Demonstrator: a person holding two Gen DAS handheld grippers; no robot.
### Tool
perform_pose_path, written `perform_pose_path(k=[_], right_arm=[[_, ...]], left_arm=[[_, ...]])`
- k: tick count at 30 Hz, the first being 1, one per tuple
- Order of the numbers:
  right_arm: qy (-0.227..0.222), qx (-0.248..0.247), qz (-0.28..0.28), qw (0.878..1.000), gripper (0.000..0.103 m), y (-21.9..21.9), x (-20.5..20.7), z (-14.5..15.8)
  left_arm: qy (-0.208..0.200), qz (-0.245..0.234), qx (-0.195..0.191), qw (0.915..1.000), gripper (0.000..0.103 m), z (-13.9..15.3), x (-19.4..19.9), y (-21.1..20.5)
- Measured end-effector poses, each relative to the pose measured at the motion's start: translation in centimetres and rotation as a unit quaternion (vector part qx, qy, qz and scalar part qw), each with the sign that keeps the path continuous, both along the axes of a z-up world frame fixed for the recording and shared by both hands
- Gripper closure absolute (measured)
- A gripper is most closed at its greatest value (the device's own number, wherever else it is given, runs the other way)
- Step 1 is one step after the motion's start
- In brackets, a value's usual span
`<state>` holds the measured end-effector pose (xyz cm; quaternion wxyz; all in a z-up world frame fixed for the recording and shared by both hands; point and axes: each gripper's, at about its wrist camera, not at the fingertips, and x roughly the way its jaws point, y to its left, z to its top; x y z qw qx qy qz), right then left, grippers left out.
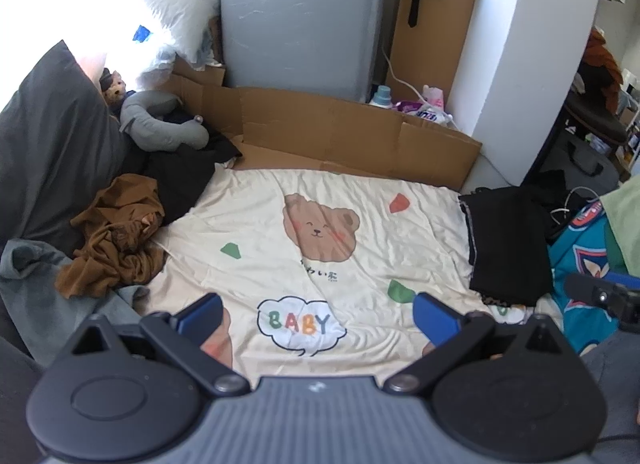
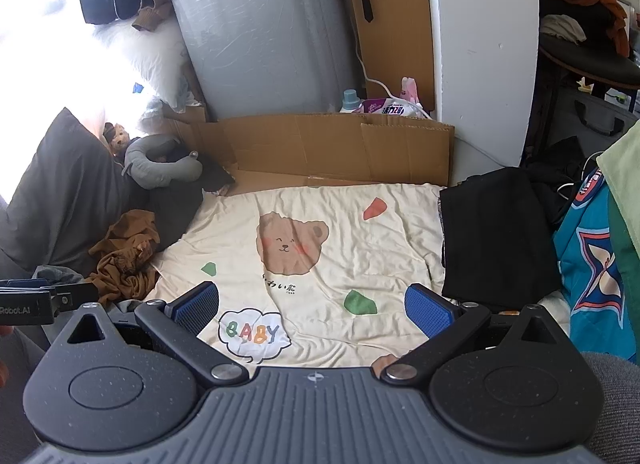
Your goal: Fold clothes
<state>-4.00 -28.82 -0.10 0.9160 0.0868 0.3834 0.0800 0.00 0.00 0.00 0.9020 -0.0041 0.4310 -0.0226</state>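
Observation:
A cream sheet with a bear print [image 1: 320,232] [image 2: 292,244] covers the bed. A crumpled brown garment [image 1: 116,240] [image 2: 124,260] lies at its left edge, with a grey-green cloth [image 1: 36,296] in front of it. A folded black garment [image 1: 508,244] [image 2: 496,232] rests on the right side of the sheet. A teal patterned garment [image 1: 580,264] [image 2: 592,264] lies further right. My left gripper [image 1: 318,314] hovers open over the "BABY" print, holding nothing. My right gripper [image 2: 312,306] is also open and empty above the sheet's near part.
A dark grey pillow [image 1: 48,144] and grey neck pillow [image 1: 160,124] sit at the left. Flattened cardboard [image 1: 340,132] stands behind the bed, before a grey plastic-wrapped appliance [image 1: 296,16]. A white wall column [image 1: 520,64] rises on the right, with a cluttered chair [image 2: 588,44] beyond.

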Motion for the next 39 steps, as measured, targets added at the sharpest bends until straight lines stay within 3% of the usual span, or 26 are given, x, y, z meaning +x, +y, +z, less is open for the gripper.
perform_pose_path(k=[6, 39], right_arm=[[0.002, -0.016, 0.001, 1.0, 0.001, -0.22, -0.01, -0.21], [0.005, -0.002, -0.007, 1.0, 0.001, -0.33, -0.12, -0.45]], left_arm=[[-0.002, -0.002, 0.002, 1.0, 0.001, 0.0, 0.07, -0.01], [0.01, -0.002, 0.005, 0.9999, 0.001, -0.51, 0.41, -0.06]])
